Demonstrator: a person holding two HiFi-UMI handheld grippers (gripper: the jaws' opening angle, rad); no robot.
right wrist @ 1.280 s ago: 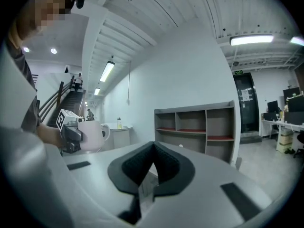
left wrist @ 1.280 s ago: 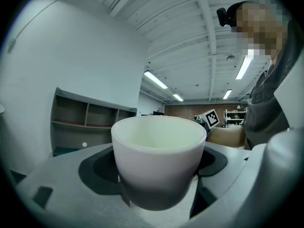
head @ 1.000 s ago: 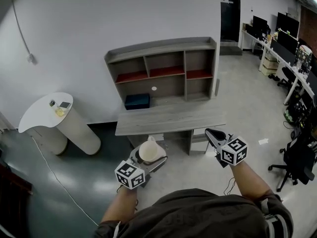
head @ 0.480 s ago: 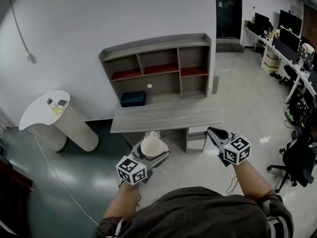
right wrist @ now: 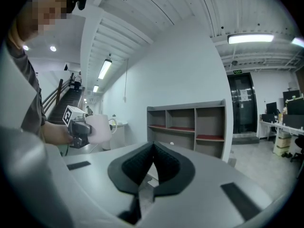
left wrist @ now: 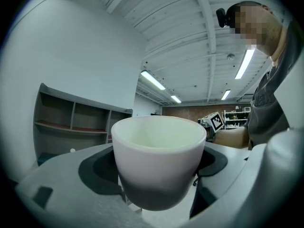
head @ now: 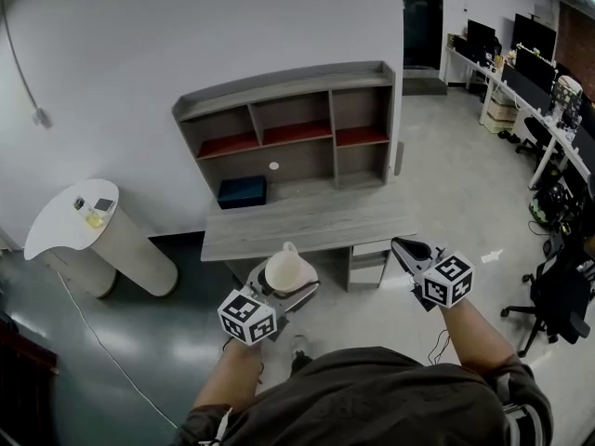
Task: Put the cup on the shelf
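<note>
The left gripper (head: 279, 292) holds the white cup (head: 284, 270) upright, jaws clamped on its sides, well short of the shelf (head: 284, 128). Best carried level over the tabletop (head: 307, 226), then squarely into a compartment. The right gripper (head: 406, 248) is empty, jaws together.

grey left tool (head: 284, 286), right tool (head: 403, 246), olive shirt (head: 372, 393)
</note>
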